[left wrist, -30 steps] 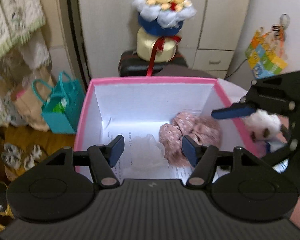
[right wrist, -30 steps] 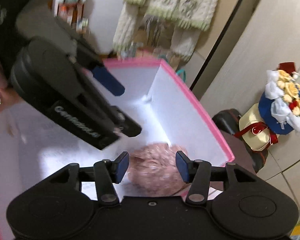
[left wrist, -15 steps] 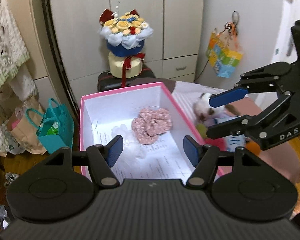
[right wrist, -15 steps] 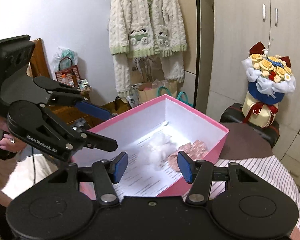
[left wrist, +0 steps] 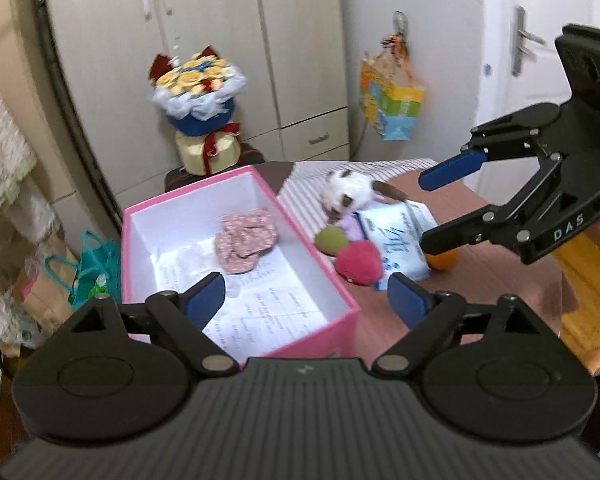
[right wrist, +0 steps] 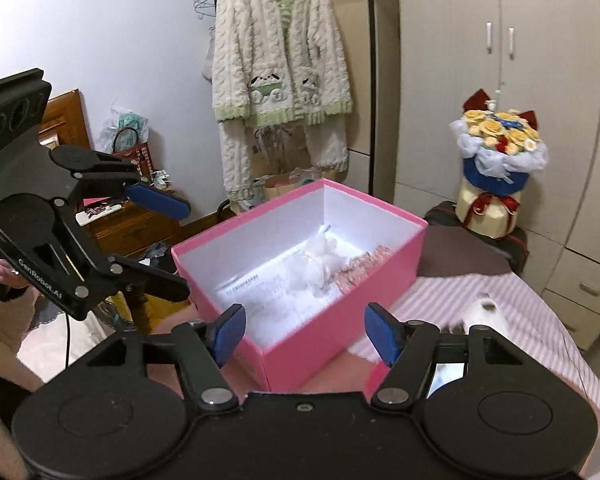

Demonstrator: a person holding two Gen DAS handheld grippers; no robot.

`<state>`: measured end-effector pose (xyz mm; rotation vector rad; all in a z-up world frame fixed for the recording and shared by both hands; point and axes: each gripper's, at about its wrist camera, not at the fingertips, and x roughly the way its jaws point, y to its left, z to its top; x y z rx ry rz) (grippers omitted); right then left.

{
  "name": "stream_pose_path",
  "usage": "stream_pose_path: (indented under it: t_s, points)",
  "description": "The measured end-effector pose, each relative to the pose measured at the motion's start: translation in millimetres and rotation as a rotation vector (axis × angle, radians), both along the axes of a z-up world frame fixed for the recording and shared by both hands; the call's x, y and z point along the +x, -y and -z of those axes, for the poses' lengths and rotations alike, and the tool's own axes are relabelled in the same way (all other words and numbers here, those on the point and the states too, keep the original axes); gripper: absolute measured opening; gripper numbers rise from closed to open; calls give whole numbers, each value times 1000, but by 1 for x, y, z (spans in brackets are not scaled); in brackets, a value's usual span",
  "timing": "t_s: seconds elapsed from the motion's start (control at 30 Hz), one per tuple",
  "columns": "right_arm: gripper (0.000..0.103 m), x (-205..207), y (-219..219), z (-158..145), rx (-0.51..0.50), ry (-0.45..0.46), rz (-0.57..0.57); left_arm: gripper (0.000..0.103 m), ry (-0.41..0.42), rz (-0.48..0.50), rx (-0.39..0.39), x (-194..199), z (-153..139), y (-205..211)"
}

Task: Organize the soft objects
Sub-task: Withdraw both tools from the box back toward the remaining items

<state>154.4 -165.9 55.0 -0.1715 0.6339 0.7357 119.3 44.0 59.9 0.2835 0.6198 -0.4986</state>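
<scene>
A pink box (left wrist: 312,250) with a white inside stands on the table; it also shows in the right wrist view (right wrist: 340,292). In it lie a pink patterned scrunchie (left wrist: 246,240) and a white fluffy item (right wrist: 320,260). Right of the box lie a green ball (left wrist: 331,239), a red pompom (left wrist: 359,262), a white-and-brown plush (left wrist: 346,196) and an orange ball (left wrist: 444,260). My left gripper (left wrist: 306,300) is open and empty above the box's near end. My right gripper (right wrist: 306,330) is open and empty, held above the table beside the box; it also shows in the left wrist view (left wrist: 440,208).
A white packet with blue print (left wrist: 396,236) lies by the soft toys. A striped cloth (right wrist: 512,308) covers the far table end. A flower bouquet (left wrist: 200,112) stands behind on a dark case. A cardigan (right wrist: 276,76) hangs on the wall. Bags (left wrist: 88,268) sit on the floor at left.
Both grippers have pulled back and up from inside the box. The scrunchie and white fluffy item stay in the box. My left view has swung right, showing the toys beside the box.
</scene>
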Motion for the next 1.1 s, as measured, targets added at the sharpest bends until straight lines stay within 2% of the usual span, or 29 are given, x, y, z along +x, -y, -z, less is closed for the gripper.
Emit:
stream_pose_path:
  t_s: [0.1,0.23,0.33,0.47,0.6,0.77,0.93,1.1]
  points:
    - [71,-15,17,13,-18,4,21,89,20,38,7,-12,16,18]
    - [72,-30,41,31,-24,-12,73,89,-11,88,-21,-18,34,42]
    - [72,-36,62,44,-18,-32,114,89,-21,102,-52,-21,45,58]
    - [72,-40,79,60,-55,-12,165,88,-6,98,-85,-19,55,77]
    - [72,-45,94,76,-55,38,192,85,-3,57,-126,-10,66,94]
    - [72,-42,103,101,-50,114,227,82,3,-3,-140,2,82,116]
    - [72,-28,106,127,-24,114,265,71,57,-92,-119,19,94,132]
    - [71,-17,100,150,-53,125,277,61,114,-193,-103,38,107,142]
